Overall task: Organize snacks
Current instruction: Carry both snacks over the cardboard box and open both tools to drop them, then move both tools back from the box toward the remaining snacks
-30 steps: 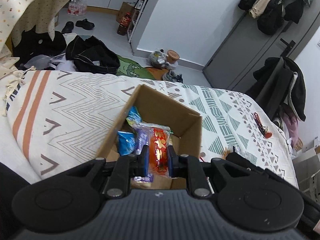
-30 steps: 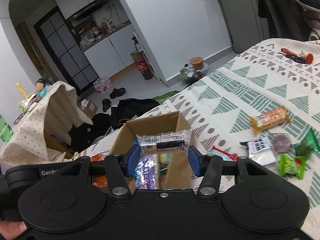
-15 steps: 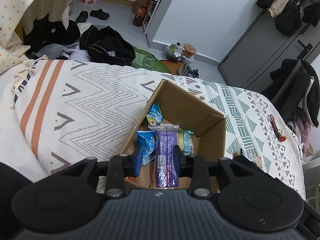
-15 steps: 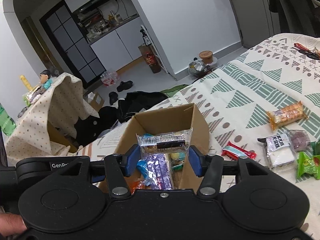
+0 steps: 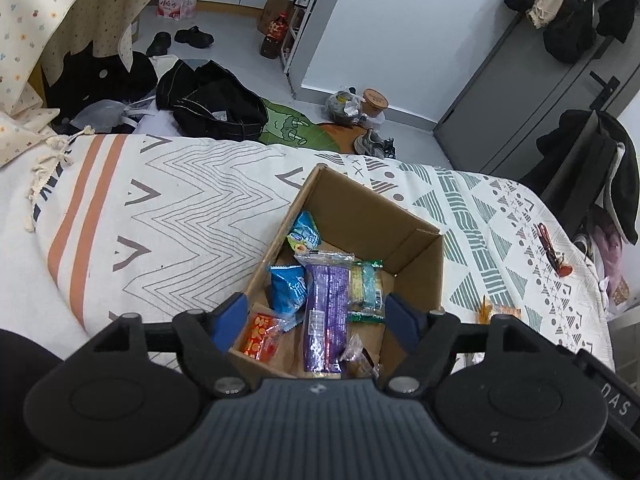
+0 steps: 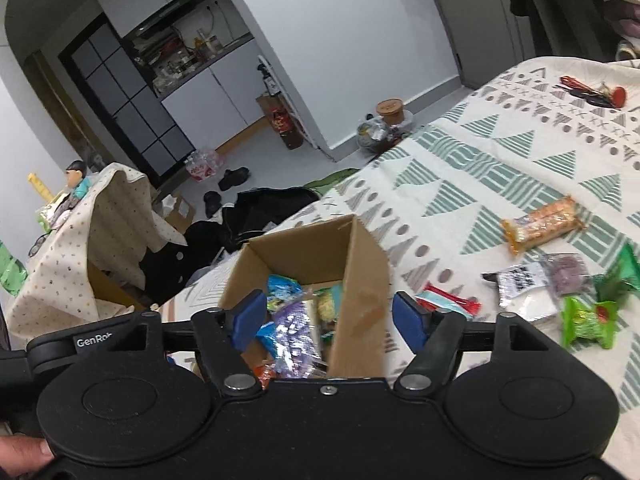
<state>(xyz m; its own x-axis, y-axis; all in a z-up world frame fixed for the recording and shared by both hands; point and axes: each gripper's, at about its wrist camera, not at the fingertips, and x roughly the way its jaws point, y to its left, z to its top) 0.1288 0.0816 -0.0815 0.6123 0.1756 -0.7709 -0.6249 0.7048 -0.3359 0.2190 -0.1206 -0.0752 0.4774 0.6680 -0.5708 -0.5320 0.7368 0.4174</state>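
Observation:
An open cardboard box [image 5: 360, 208] sits on the patterned bedspread and holds several snack packs. A long purple pack [image 5: 324, 312] lies in its middle, with blue packs [image 5: 288, 288], a green pack [image 5: 366, 288] and a red-orange pack [image 5: 262, 334] around it. My left gripper [image 5: 316, 318] hangs open just above the box's near side, nothing between its fingers. In the right wrist view my right gripper [image 6: 328, 318] is also open and empty over the same box [image 6: 360, 280]. The purple pack [image 6: 294, 328] shows inside.
Loose snacks lie on the bedspread to the right of the box: an orange cracker pack [image 6: 542, 222], a red and blue stick [image 6: 448, 300], a black-and-white pack [image 6: 516, 280], green packs [image 6: 588, 322]. Red-handled scissors [image 6: 588, 90] rest farther back. Clothes and shoes clutter the floor beyond.
The left gripper opened and let the purple pack drop into the box. The right gripper opened too, and the clear-wrapped dark snack it held is gone from between its fingers.

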